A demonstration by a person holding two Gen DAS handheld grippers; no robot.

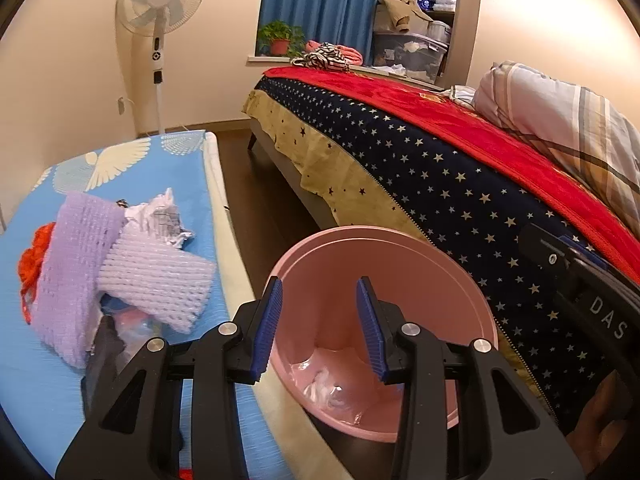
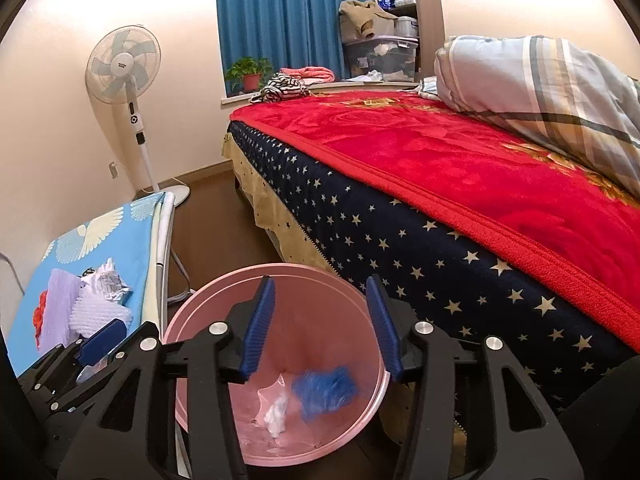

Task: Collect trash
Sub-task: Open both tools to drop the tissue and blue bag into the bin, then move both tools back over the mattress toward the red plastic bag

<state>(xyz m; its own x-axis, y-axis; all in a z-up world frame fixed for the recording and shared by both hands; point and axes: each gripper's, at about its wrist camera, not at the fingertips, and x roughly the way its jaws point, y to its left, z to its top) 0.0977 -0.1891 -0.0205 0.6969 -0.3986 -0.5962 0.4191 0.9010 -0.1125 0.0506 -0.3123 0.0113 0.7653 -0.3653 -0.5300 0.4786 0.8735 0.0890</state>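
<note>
**Both grippers parted over the pink bin**

Black jaws with blue pads fill the foreground of each wrist view. Between and beyond the right gripper sits the pink bin, on the dark floor between the ironing board and the bed. A blue crumpled scrap, blurred, is inside the bin below the right gripper's pads, clear of both of them; white scraps lie on the bin's bottom. The right gripper's jaws stand partly apart with nothing gripped.

Similarly, the left gripper is partly parted and empty, its pads framing the bin's interior from the board side.

More trash waits on the blue-covered ironing board, to the left of the bin: purple foam netting, crumpled white paper just behind it, and an orange net at the far left edge.

To the right of the bin, the bed carries a star-patterned cover under a red blanket. A standing fan stands by the far wall.
</note>
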